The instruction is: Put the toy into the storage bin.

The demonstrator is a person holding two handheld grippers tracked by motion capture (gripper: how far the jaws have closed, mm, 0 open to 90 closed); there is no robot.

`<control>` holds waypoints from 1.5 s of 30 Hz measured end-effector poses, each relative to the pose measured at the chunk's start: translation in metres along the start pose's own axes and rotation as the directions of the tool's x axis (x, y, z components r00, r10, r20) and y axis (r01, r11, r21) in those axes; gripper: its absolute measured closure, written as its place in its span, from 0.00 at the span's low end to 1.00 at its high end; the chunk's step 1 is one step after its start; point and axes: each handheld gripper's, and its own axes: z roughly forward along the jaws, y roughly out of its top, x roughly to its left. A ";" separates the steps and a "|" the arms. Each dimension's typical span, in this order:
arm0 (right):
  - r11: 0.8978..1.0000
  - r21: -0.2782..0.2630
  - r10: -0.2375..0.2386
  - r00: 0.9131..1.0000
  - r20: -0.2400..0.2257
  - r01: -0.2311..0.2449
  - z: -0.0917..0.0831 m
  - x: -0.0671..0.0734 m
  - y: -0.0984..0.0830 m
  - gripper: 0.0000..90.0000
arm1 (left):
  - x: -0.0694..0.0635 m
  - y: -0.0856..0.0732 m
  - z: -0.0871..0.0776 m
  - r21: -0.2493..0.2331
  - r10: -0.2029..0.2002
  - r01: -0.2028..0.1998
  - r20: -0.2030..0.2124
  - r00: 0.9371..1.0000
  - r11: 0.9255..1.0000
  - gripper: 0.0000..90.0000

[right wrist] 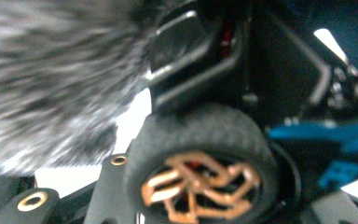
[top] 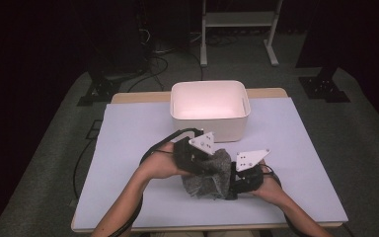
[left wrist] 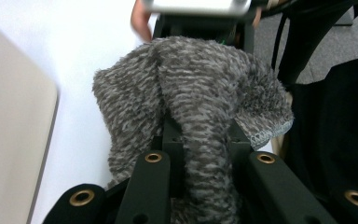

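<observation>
1. The left claw (top: 212,168) is seen in the high view at about 7 o'clock from the middle of the tabletop, nearly closed, with a fold of the grey fuzzy cloth (top: 208,177) pinched between its jaws.
2. In the left gripper view, the grey fuzzy cloth (left wrist: 191,107) is seen bunched between the two black jaws and draped over them, its hemmed edge hanging toward 4 o'clock.
3. The right claw (top: 231,178) is held just at 3 o'clock of the cloth in the high view, pointing into it toward 9 o'clock; its jaws stand partly apart, and whether the cloth is gripped by them cannot be told.
4. In the right gripper view, the blurred grey pile of the cloth (right wrist: 51,84) is seen at 10 o'clock, close before the camera, with the body of the other gripper beyond it.
5. The cloth is held between the two grippers at the near side of the tabletop (top: 128,148), slightly toward 6 o'clock of centre.
6. A white bin (top: 210,129) is stood at 12 o'clock of the cloth, near it but apart, on the pale sheet that covers the tabletop.
7. The person's forearms are seen entering from 6 o'clock.
</observation>
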 end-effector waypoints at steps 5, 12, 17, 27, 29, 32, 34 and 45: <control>0.999 0.030 0.017 1.000 -0.006 -0.016 -0.006 -0.002 0.001 0.61 | 0.001 -0.018 0.002 0.007 -0.043 0.043 0.004 0.999 0.999 0.85; 0.991 0.132 0.003 1.000 0.013 -0.005 -0.016 0.000 0.004 0.59 | 0.002 -0.021 0.015 -0.012 -0.049 0.049 0.033 0.998 0.999 0.85; 0.985 0.172 0.026 1.000 0.005 -0.026 -0.026 0.001 0.004 0.54 | 0.002 -0.017 0.021 -0.014 -0.037 0.038 0.046 0.998 0.999 0.85; 0.987 0.155 0.013 0.996 0.085 -0.026 -0.025 0.002 0.005 0.61 | 0.003 -0.024 0.006 -0.033 -0.050 0.051 0.024 0.998 0.998 0.85; 0.989 0.145 -0.034 0.993 0.112 0.018 -0.018 0.002 0.010 0.61 | 0.003 -0.029 -0.005 -0.042 -0.059 0.059 0.007 0.998 0.997 0.85; 0.994 0.107 -0.028 0.996 0.082 0.019 0.000 -0.005 0.020 0.61 | 0.002 -0.040 -0.025 -0.055 -0.084 0.083 -0.028 0.996 0.995 0.85; 0.996 0.081 -0.045 0.997 0.066 0.039 0.015 -0.007 0.026 0.61 | 0.002 -0.047 -0.035 -0.069 -0.095 0.092 -0.046 0.994 0.993 0.85; 0.990 0.086 -0.114 0.993 -0.020 0.115 0.031 -0.001 0.029 0.51 | 0.001 -0.058 -0.037 -0.094 -0.115 0.111 -0.038 0.993 0.989 0.85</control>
